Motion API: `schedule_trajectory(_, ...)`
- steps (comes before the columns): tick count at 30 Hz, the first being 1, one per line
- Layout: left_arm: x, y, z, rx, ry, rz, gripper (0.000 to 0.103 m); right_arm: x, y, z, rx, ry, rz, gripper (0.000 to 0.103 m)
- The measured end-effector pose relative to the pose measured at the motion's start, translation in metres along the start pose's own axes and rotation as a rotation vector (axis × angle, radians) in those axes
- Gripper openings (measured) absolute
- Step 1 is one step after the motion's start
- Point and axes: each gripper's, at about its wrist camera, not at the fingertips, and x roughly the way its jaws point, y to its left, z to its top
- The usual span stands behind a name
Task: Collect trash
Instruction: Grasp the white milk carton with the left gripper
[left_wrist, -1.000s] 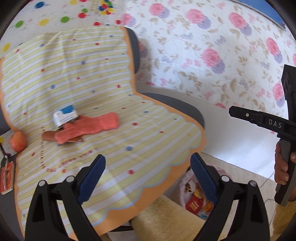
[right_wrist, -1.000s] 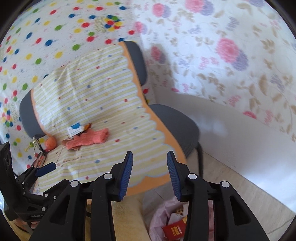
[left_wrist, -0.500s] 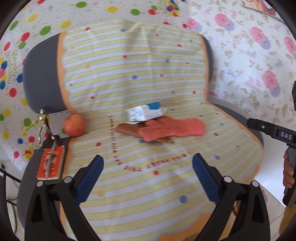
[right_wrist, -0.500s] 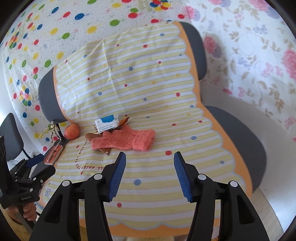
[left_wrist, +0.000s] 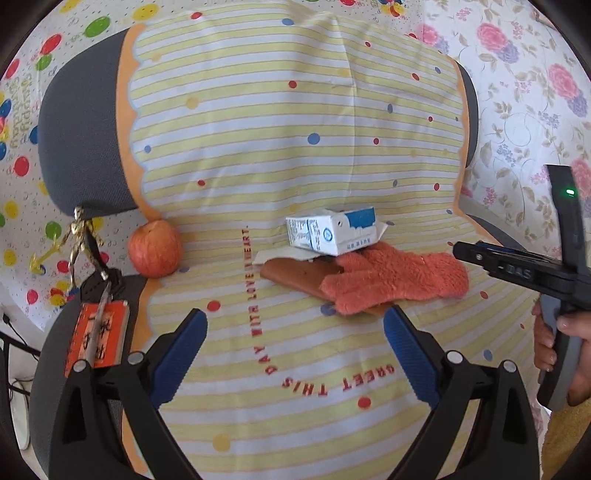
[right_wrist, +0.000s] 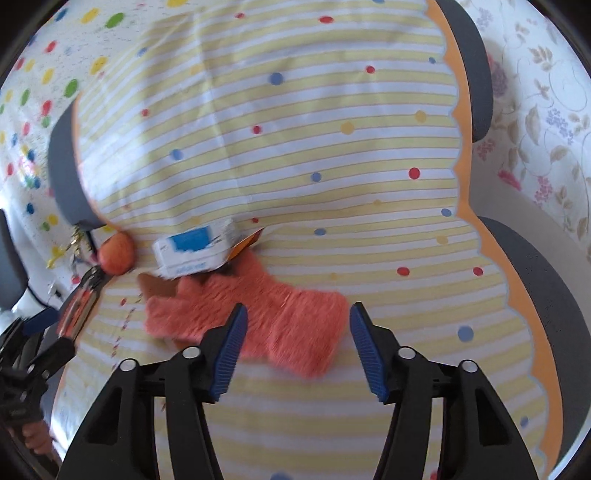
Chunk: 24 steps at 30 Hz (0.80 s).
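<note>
A crushed white and blue milk carton (left_wrist: 332, 230) (right_wrist: 195, 249) lies on its side on the striped cloth over the chair seat (left_wrist: 295, 387). A fuzzy coral glove (left_wrist: 395, 280) (right_wrist: 266, 321) lies beside it, over a flat brown thing (left_wrist: 291, 273). An orange wrapper corner (right_wrist: 247, 242) pokes out by the carton. My left gripper (left_wrist: 295, 314) hovers open in front of these, with nothing between its fingers. My right gripper (right_wrist: 298, 308) (left_wrist: 465, 253) hangs just above the glove's cuff; its jaws are closing and the pads do not press on anything.
An apple (left_wrist: 155, 249) (right_wrist: 116, 254) sits at the seat's left edge. Beside it lie a gold figure keychain (left_wrist: 79, 236) and an orange booklet (left_wrist: 98, 338). A hand (left_wrist: 554, 339) holds the right gripper. Patterned wall cloths hang behind the chair back (left_wrist: 81, 140).
Both grippers swung from the chair's front edge and the floor to over the seat. They now sit much closer to the carton and glove; the right one is lowest, right over the glove.
</note>
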Motion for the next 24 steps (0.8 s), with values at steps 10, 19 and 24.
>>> schedule_trajectory(10,0.027,-0.016,0.014,0.012,0.019,-0.047,0.094,0.034,-0.014,-0.006,0.075,0.146,0.058,0.02)
schedule_trajectory(19,0.065,-0.044,0.037,0.015,0.053,-0.04,0.094,-0.02,-0.005,-0.026,0.015,0.054,0.084,0.033)
schedule_trajectory(24,0.098,-0.059,0.059,-0.02,0.09,0.014,0.094,-0.034,-0.013,-0.018,0.021,-0.027,0.069,0.042)
